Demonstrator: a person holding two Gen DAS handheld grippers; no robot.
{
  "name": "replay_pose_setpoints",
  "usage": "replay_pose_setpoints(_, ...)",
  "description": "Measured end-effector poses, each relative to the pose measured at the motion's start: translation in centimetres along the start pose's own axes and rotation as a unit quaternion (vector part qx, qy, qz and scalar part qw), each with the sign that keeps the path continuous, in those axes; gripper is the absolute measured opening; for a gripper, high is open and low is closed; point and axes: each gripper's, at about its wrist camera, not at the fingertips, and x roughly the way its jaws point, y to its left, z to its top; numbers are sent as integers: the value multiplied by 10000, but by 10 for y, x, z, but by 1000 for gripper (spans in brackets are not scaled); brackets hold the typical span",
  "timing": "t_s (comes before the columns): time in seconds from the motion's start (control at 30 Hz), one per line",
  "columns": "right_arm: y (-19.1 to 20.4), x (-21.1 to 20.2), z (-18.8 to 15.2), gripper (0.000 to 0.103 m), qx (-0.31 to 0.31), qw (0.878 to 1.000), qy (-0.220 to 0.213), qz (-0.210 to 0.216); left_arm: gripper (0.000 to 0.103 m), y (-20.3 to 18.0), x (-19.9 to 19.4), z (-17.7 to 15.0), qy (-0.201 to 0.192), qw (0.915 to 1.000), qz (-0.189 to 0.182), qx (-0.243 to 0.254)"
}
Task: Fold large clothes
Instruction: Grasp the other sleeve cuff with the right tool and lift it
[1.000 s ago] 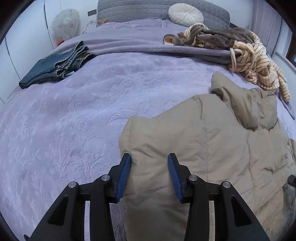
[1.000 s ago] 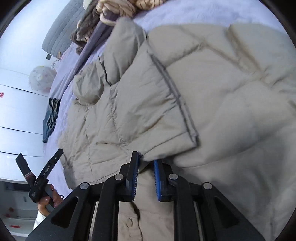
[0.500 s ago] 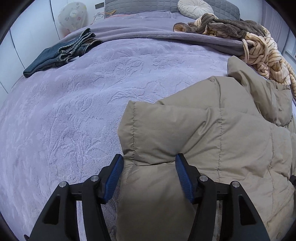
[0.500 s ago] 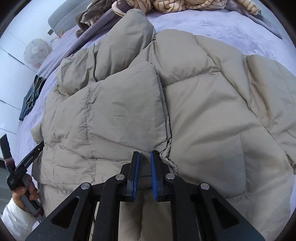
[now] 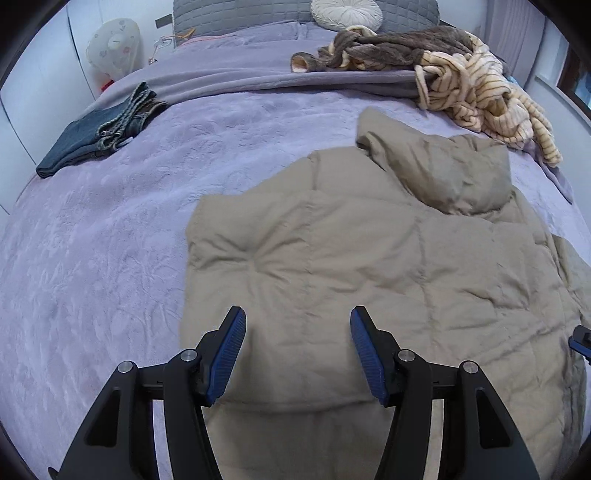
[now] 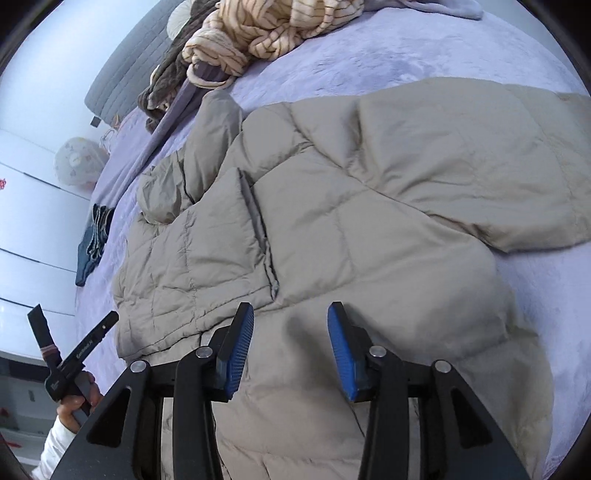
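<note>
Puffer jacket (image 5: pixel 369 266) lies on the purple bed (image 5: pixel 110 229), left tongs (image 5: pixel 297 354) and right tongs (image 6: pixel 291 350) both spread wide, gripping nothing.

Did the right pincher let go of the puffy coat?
Yes. The right gripper has opened, releasing the coat, whose flap now lies flat on the bed.

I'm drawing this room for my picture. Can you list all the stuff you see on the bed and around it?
Puffy beige quilted jacket: one, beige, spread on bed, near side.
Folded dark blue jeans: one, blue, far left of bed.
Cream striped fuzzy garment: one, cream-tan, far right.
Brown fuzzy garment: one, brown, by pillows.
Round cream cushion: one, at grey headboard.
Lilac plush bedspread: one, covering bed.
Pale round fan: one, beside bed.
Left gripper: black, blue pads, jaws open over jacket.
Right gripper: same, jaws open.
</note>
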Motion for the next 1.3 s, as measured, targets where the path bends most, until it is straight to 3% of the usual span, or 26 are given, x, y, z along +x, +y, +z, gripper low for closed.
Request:
replay_pose_setpoints(0.23,-41,-30,-13,57,414,9990,-157,101,64,-74,-15,-34,304,9986,-357,237)
replay_pose_setpoints(0.27,-47,-33,-14,58,454,9988,-167,98,72,-84,-15,-38,361,9982,-408,267)
replay_pose_setpoints(0.3,-55,-37,-17,58,490,9986,-177,100,92,-92,-17,-42,377,9979,-438,285)
replay_pose_setpoints(0.33,-62,-40,-19,58,545,9983,-184,96,98,-100,-21,-45,319,9981,-437,303)
replay_pose_setpoints(0.7,-122,-70,-27,63,931,9951,-309,78,103,-173,-32,-59,339,9950,-423,835)
replay_pose_setpoints(0.97,-167,-97,-20,84,1180,9909,-630,146,103,-202,-24,-61,512,9950,-397,755)
replay_pose_setpoints(1.0,-174,-101,-18,88,1247,9895,-697,212,103,-205,-23,-62,567,9947,-392,759)
replay_pose_setpoints(1.03,-182,-104,-16,100,1321,9879,-755,291,103,-208,-20,-62,648,9938,-473,767)
replay_pose_setpoints(1.07,-191,-107,-13,103,1412,9858,-844,353,103,-210,-19,-62,708,9929,-567,773)
replay_pose_setpoints(1.3,-257,-115,12,103,2314,9645,-1120,605,103,-236,-21,-60,743,9905,-831,804)
